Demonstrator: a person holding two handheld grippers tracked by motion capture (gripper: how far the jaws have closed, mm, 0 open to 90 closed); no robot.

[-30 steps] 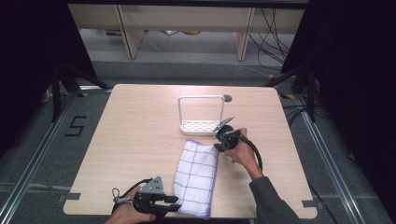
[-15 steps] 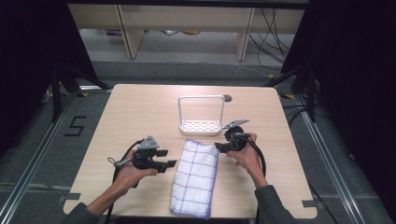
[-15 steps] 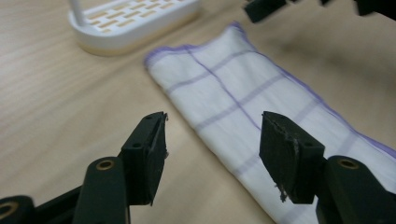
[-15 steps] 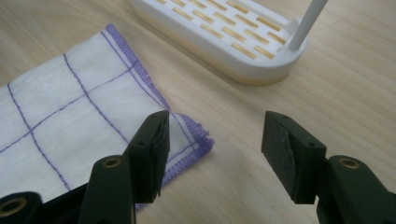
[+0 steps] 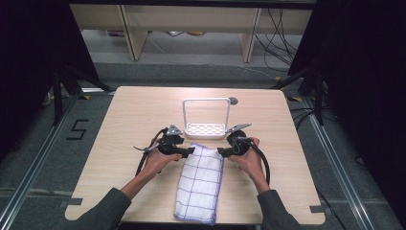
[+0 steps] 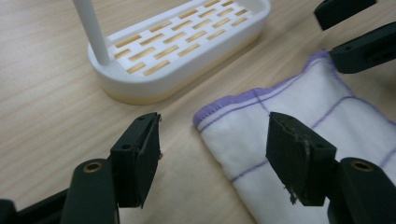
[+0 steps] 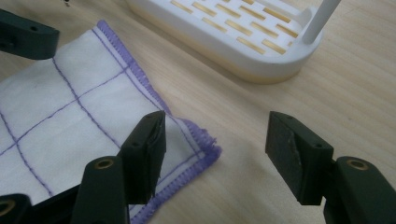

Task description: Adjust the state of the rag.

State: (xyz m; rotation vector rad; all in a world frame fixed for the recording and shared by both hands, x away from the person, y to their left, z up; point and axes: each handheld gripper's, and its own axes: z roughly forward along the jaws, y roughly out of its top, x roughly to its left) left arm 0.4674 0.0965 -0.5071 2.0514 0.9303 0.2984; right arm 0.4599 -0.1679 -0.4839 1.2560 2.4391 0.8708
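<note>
A white cloth with purple checks (image 5: 200, 181) lies folded lengthwise on the wooden table (image 5: 124, 124), its far end toward a white slotted rack (image 5: 206, 128). My left gripper (image 5: 190, 151) hovers at the cloth's far left corner (image 6: 210, 119); its jaws have just been opening and stand apart, the corner between them untouched. My right gripper (image 5: 221, 152) sits at the far right corner (image 7: 205, 151); its jaws have also just been opening, open around that corner without pressing it. In the left gripper view the other gripper's black jaws show at the top right.
The white rack (image 6: 182, 49) with its tall wire handle (image 5: 206, 100) stands just beyond the cloth. A small grey disc (image 5: 233, 101) lies behind it. The person's forearms come in from the bottom edge.
The left hand travelled from the table's near edge up to the cloth's far left corner. Both grippers' jaws widened. The right hand stayed near the far right corner.
</note>
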